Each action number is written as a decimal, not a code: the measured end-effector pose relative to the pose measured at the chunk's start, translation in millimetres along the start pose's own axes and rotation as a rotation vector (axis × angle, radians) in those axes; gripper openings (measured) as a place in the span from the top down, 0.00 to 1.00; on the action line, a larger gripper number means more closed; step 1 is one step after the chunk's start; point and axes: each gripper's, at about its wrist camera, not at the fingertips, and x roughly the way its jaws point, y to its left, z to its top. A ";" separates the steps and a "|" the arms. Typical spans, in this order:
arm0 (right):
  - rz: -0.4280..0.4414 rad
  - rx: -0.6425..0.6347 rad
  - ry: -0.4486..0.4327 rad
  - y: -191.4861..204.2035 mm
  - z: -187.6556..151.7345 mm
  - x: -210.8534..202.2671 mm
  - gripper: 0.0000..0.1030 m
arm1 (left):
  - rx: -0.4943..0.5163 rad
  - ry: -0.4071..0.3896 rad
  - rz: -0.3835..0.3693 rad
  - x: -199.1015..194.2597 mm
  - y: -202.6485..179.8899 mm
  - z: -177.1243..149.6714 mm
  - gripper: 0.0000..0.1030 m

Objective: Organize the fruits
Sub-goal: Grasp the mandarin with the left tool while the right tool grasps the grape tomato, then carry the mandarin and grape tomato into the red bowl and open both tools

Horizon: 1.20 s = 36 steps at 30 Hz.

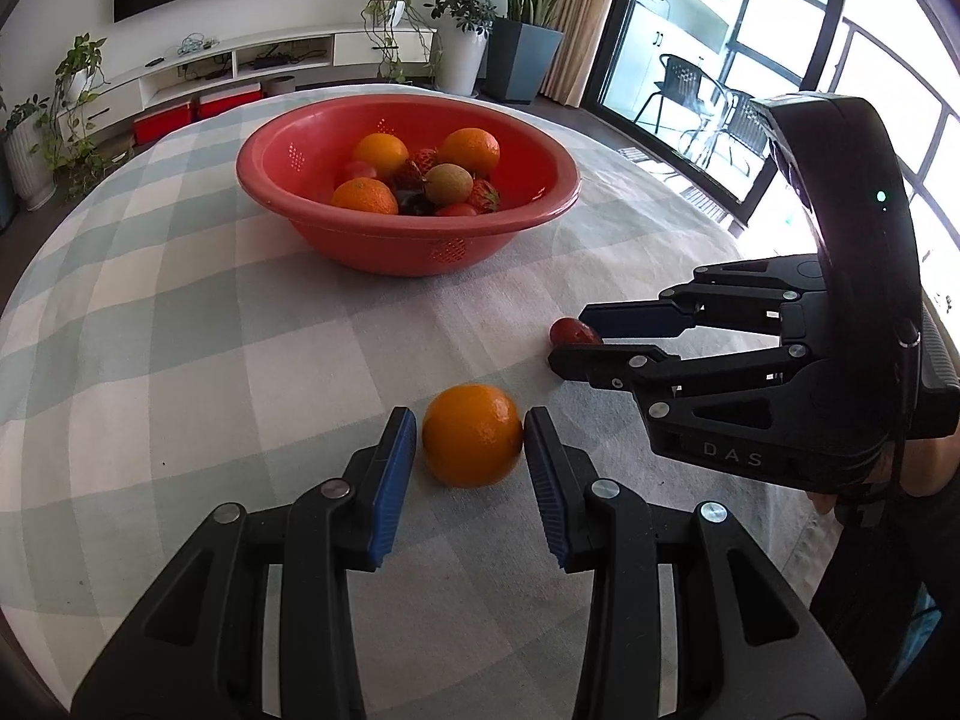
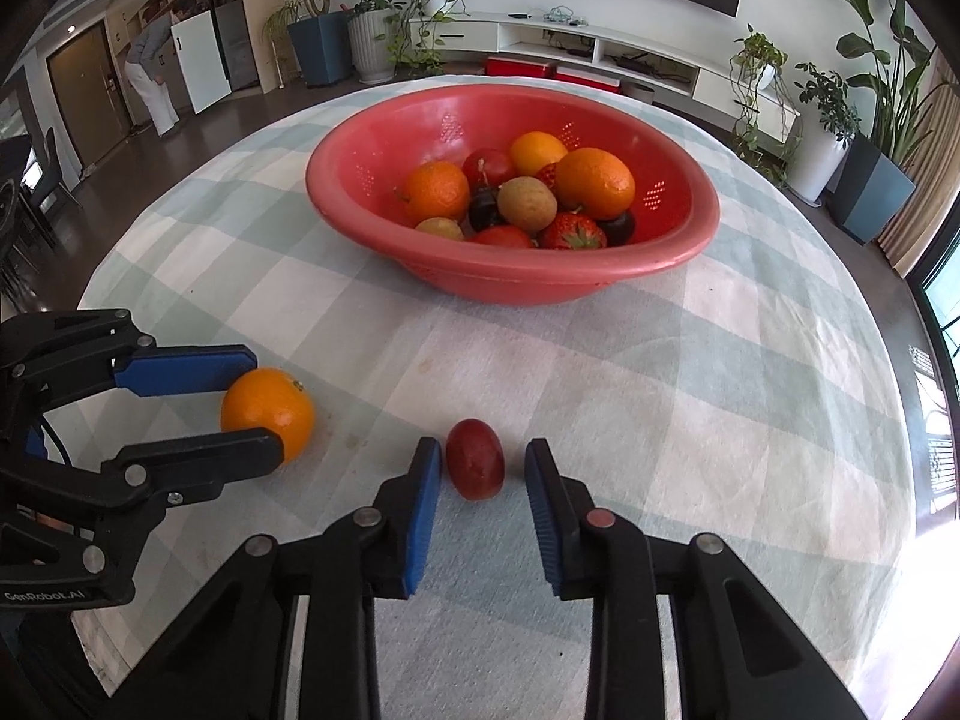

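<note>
A small orange (image 1: 472, 435) lies on the checked tablecloth (image 1: 210, 360), and my left gripper (image 1: 471, 420) is shut on it at the pad tips. From the right wrist, that left gripper (image 2: 267, 405) clasps the orange (image 2: 264, 408) from above and below. A small dark red oval fruit (image 2: 475, 459) rests on the cloth between the pads of my right gripper (image 2: 483, 447). The jaws stand open, with a gap showing on the fruit's right side. In the left wrist view the right gripper (image 1: 569, 336) straddles the red fruit (image 1: 573, 330). A red bowl (image 1: 246, 174) holds oranges, strawberries and other fruit.
The red bowl (image 2: 312, 186) sits at the middle of the round table, beyond both grippers. A hand (image 1: 822, 498) holds the right gripper at the table's edge. Potted plants, a TV shelf and glass doors surround the table; a person (image 2: 150, 72) stands far off.
</note>
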 end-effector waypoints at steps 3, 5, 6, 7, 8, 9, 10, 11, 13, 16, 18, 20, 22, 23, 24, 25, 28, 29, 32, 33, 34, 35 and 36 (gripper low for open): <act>0.001 0.001 0.000 -0.2 -0.4 -0.1 0.72 | 0.002 0.010 0.004 3.0 -0.3 -0.7 0.65; 0.000 -0.001 0.000 -0.3 -0.5 -0.1 0.73 | 0.002 0.017 0.004 5.0 -0.7 -1.0 0.65; 0.000 -0.001 -0.001 -0.3 -0.5 -0.2 0.73 | 0.005 0.024 0.005 6.8 -1.4 -1.7 0.65; 0.001 -0.003 -0.001 0.4 -0.5 0.1 0.73 | 0.008 0.032 0.006 8.8 -2.1 -2.5 0.65; 0.002 -0.005 -0.002 1.3 -0.5 0.1 0.75 | 0.011 0.039 0.007 10.6 -2.5 -3.4 0.65; 0.004 -0.007 -0.003 1.6 -0.6 -0.2 0.76 | 0.017 0.044 0.009 11.8 -3.6 -4.0 0.65; 0.005 -0.008 -0.004 2.3 -0.9 -0.3 0.76 | 0.022 0.046 0.013 12.0 -4.7 -4.3 0.65; 0.006 -0.009 -0.005 3.1 -1.5 -0.7 0.78 | 0.023 0.047 0.014 12.5 -4.6 -4.7 0.66; 0.005 -0.010 -0.006 3.6 -1.2 -0.8 0.79 | 0.020 0.044 0.012 12.7 -3.4 -4.5 0.66; 0.007 -0.006 -0.009 3.2 -0.8 -1.1 0.79 | 0.010 0.033 0.014 10.3 -1.1 -3.7 0.67; 0.008 -0.001 -0.010 2.5 -1.3 -2.4 0.79 | 0.005 0.022 0.014 7.7 -0.2 -2.8 0.67; 0.010 0.002 -0.012 2.4 -1.3 -3.0 0.79 | 0.004 0.015 0.012 6.3 0.4 -1.6 0.67; 0.013 0.009 -0.016 1.6 -1.5 -4.7 0.79 | -0.001 0.009 0.006 5.3 1.3 -1.0 0.67; 0.015 0.012 -0.020 1.2 -1.5 -6.1 0.79 | -0.004 0.003 0.002 4.1 1.9 -0.3 0.67; 0.018 0.016 -0.024 0.7 -1.3 -7.6 0.79 | -0.008 -0.005 0.000 2.4 2.8 0.7 0.67; 0.022 0.023 -0.030 -0.2 -1.3 -9.6 0.79 | -0.010 -0.011 -0.001 0.6 3.5 1.3 0.67; 0.032 0.041 -0.051 -2.7 -1.8 -17.2 0.79 | -0.022 -0.023 -0.003 -2.6 6.5 3.0 0.67; 0.032 0.046 -0.058 -4.2 -2.6 -20.9 0.79 | -0.024 -0.026 -0.004 -3.7 7.3 3.7 0.67; 0.038 0.068 -0.087 -8.6 -2.7 -32.8 0.79 | -0.030 -0.048 -0.002 -11.0 9.7 7.7 0.67; 0.041 0.077 -0.097 -10.9 -1.9 -37.4 0.79 | -0.034 -0.058 -0.002 -14.5 11.1 10.6 0.67; 0.044 0.086 -0.110 -13.2 -1.3 -42.5 0.79 | -0.036 -0.068 0.000 -18.7 12.8 14.1 0.67; 0.048 0.095 -0.123 -15.2 -0.2 -47.3 0.79 | -0.038 -0.079 0.005 -23.1 14.6 17.9 0.67; 0.051 0.104 -0.136 -17.5 1.6 -52.4 0.79 | -0.040 -0.089 0.009 -27.7 16.8 21.8 0.67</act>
